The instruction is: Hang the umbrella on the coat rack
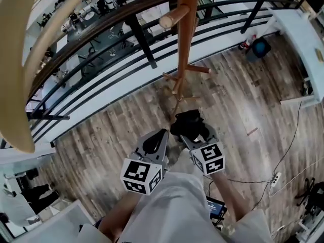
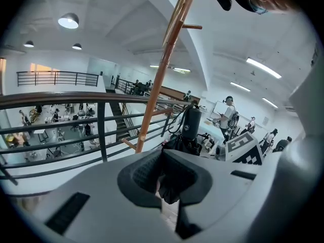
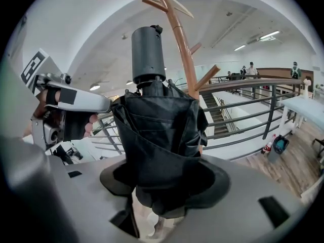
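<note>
A folded black umbrella [image 1: 188, 124] stands upright, its cylindrical handle [image 3: 148, 49] on top. My right gripper [image 1: 195, 135] is shut on its fabric body [image 3: 157, 135], which fills the wide jaws. The wooden coat rack [image 1: 187, 14] rises just beyond it, with pegs [image 1: 172, 18] branching off the pole [image 3: 179, 39]. My left gripper [image 1: 161, 135] hangs beside the umbrella on its left and does not touch it. Its jaw tips meet [image 2: 164, 158]; a small dark shape shows in the hollow and I cannot tell what it is. From the left gripper view the umbrella [image 2: 191, 128] sits right of the pole [image 2: 162, 70].
A dark metal railing [image 1: 126, 19] runs behind the rack, with a lower floor beyond it. A pale curved rack branch [image 1: 15, 85] hangs near the head camera. A cable and power strip [image 1: 276, 178] lie on the wooden floor at right. People [image 2: 228, 115] stand far off.
</note>
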`<state>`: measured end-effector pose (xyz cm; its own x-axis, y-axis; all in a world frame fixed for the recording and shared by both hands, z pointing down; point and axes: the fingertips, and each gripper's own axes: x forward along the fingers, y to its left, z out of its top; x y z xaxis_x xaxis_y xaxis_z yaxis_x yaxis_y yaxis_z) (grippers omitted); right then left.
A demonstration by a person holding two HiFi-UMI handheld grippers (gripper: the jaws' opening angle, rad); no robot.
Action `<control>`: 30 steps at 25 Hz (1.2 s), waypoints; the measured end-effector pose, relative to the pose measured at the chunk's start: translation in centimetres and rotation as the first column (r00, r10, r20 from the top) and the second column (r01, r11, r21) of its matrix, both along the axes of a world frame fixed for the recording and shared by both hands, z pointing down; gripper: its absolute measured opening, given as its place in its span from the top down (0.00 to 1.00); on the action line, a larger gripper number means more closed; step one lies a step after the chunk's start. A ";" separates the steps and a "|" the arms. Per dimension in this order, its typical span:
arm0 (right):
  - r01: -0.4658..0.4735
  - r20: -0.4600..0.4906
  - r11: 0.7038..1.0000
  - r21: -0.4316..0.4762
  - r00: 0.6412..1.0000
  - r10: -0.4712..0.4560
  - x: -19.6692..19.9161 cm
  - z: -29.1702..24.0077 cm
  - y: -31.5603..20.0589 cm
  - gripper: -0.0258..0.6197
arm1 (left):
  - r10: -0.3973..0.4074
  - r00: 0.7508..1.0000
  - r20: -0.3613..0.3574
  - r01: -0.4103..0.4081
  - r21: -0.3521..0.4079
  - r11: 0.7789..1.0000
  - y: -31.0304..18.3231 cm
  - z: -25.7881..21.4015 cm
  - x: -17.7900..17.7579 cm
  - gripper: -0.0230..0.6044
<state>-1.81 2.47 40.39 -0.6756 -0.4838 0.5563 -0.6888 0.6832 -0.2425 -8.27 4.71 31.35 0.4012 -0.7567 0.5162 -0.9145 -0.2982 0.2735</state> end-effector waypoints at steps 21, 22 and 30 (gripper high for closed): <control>0.068 -0.032 0.998 0.008 0.997 -0.068 -1.1 2.8 -3.2 0.52 | -0.001 1.000 0.022 0.001 -0.023 1.000 -2.3 3.5 0.5 0.92; 0.070 -0.035 0.998 0.009 0.997 -0.070 -1.1 3.0 -3.3 0.52 | -0.006 1.000 0.022 0.006 -0.023 1.000 -2.4 3.8 0.5 0.92; 0.069 -0.049 0.998 0.005 0.996 -0.069 -1.4 4.6 -4.7 0.52 | -0.006 1.000 0.029 0.006 -0.030 1.000 -3.2 5.0 0.3 0.92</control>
